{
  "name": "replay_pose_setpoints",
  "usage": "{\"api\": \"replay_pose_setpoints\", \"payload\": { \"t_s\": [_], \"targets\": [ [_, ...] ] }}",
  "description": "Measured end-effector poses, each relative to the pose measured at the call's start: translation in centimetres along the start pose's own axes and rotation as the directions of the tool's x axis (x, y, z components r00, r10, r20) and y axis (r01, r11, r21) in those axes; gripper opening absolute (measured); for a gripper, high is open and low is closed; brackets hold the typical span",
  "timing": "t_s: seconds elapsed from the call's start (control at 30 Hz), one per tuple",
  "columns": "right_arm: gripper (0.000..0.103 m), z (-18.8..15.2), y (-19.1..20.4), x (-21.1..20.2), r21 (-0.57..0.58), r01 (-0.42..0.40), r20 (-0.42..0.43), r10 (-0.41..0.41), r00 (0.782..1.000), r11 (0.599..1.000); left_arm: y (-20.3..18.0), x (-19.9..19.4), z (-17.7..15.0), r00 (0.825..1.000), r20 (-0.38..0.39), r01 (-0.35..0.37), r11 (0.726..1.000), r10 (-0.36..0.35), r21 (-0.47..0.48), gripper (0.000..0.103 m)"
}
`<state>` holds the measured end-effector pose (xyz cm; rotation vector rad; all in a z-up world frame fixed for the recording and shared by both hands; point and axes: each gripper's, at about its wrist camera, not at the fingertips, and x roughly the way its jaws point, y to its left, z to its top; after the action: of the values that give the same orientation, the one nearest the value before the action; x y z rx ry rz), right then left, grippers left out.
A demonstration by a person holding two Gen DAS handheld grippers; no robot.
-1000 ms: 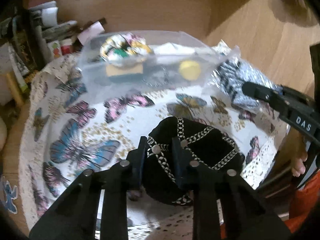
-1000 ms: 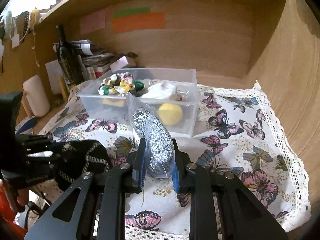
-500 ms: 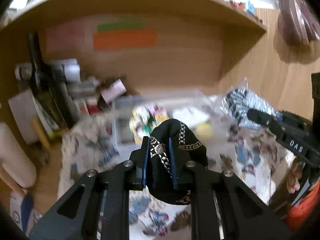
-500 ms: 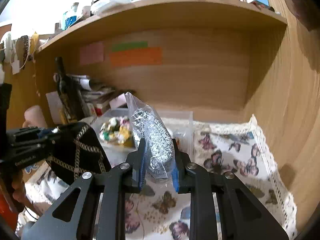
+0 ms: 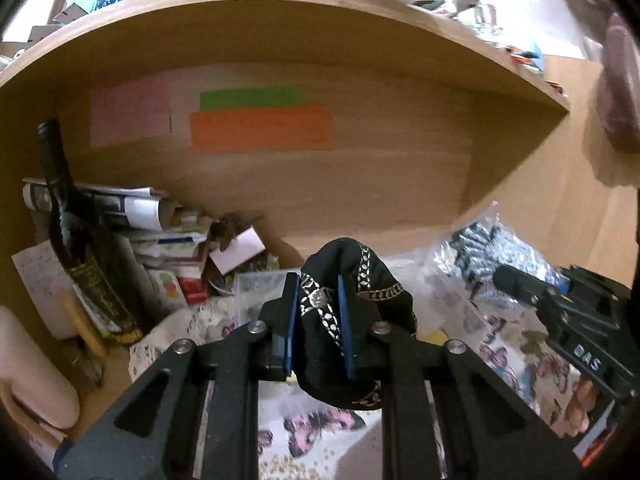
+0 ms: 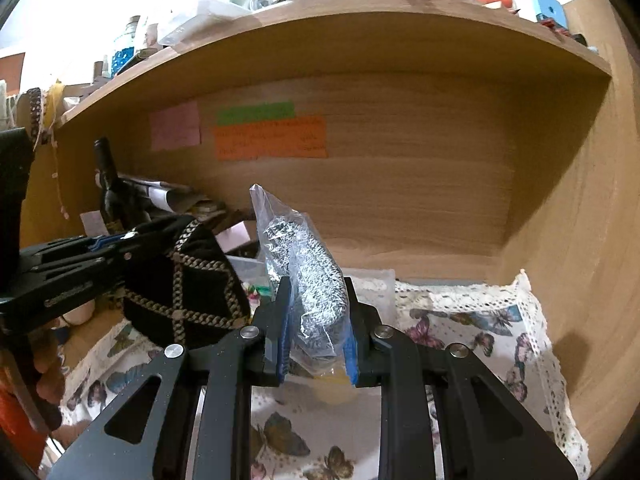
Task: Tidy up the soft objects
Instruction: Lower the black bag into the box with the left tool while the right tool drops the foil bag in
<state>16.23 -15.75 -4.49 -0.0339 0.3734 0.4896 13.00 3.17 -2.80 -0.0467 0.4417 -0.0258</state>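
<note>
Evidently both soft things are held up in the air for carrying. The black pouch with chain pattern (image 5: 352, 320) is pinched between the nearly closed fingers of the left gripper (image 5: 318, 312), above the butterfly cloth (image 6: 472, 332). The bagged black-and-white knit (image 6: 316, 280) is clamped the same way in the right gripper (image 6: 316, 316), to the right of the pouch. Just beyond them, mostly hidden, is the clear plastic bin (image 6: 376, 284), probably where they belong. On the right gripper's side white letters read "DAS". The orange note (image 6: 272, 138) on the far wall bears writing too faint to read. A dark bottle (image 5: 76, 240) stands far left.
</note>
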Motion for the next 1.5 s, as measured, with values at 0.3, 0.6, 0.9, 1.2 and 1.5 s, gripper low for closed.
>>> {"api": "replay_pose_setpoints", "payload": {
  "t_s": [0.3, 0.6, 0.9, 1.2, 1.5],
  "targets": [
    [0.019, 0.2, -0.2, 3.7, 0.022, -0.048, -0.052, 0.049, 0.997, 0.999, 1.6, 4.7, 0.8, 0.999, -0.042, -0.021, 0.997, 0.018, -0.071, 0.018],
    [0.019, -1.9, 1.0, 8.7, 0.002, -0.04, -0.193, 0.04, 0.98, 0.999, 1.1, 10.0, -1.8, 0.981, -0.194, -0.021, 0.999, 0.013, -0.038, 0.018],
    [0.022, -3.3, 1.3, 10.8, -0.024, -0.011, -0.27, 0.005, 0.963, 1.0, 0.8, 12.0, -2.9, 0.969, -0.247, -0.026, 1.0, 0.023, -0.008, 0.024],
    [0.05, -2.4, 1.4, 9.0, -0.034, -0.004, -0.25, -0.005, 0.968, 0.999, 0.3, 10.7, -2.6, 0.97, -0.241, -0.014, 1.0, 0.014, 0.001, 0.051],
    [0.083, 0.1, 1.2, 2.4, -0.039, -0.009, -0.083, 0.006, 0.997, 0.999, 0.4, 4.5, -1.2, 0.994, -0.108, -0.002, 1.0, 0.0, -0.019, 0.077]
  ]
}}
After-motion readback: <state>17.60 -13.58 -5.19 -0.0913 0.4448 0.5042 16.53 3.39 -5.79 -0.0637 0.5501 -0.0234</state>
